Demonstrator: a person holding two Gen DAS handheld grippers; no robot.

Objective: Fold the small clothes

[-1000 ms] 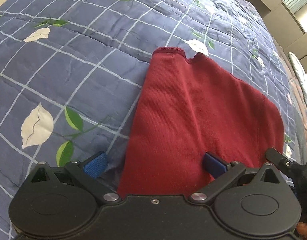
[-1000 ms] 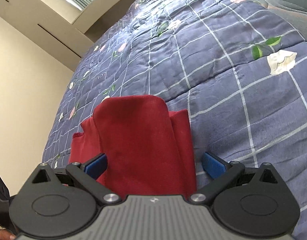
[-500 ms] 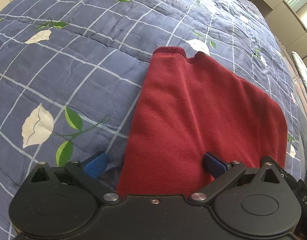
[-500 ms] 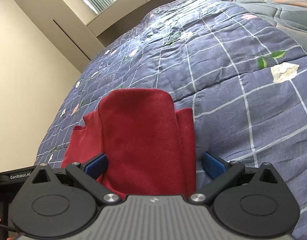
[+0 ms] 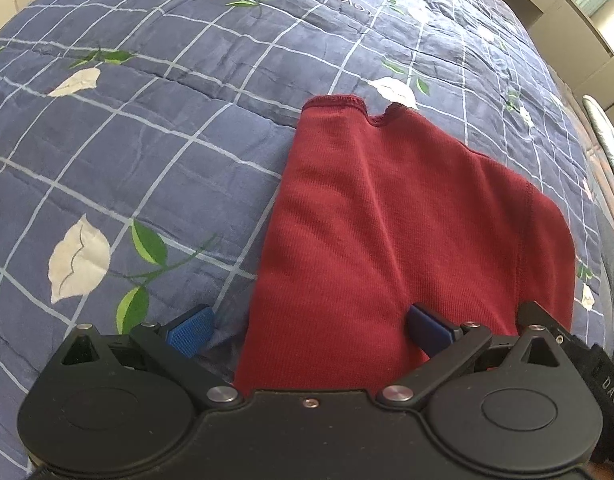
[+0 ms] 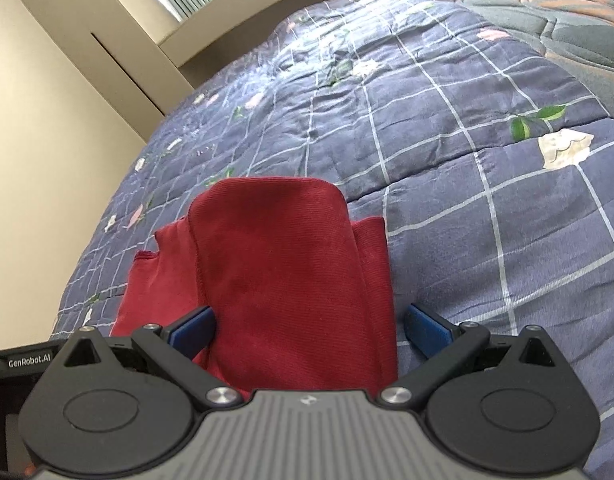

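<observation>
Both tongs stand wide over the red garment point(image 5: 387, 240): left tongs point(image 5: 309, 330) straddle its near-left edge, right tongs point(image 6: 309, 330) its folded flap. Best grip both layers evenly on the bed quilt point(image 5: 147, 140).

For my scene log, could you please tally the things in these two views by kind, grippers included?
Red garment: 1
Blue floral quilt: 1
Grippers: 2, left gripper and right gripper, both open
Total: 4
</observation>
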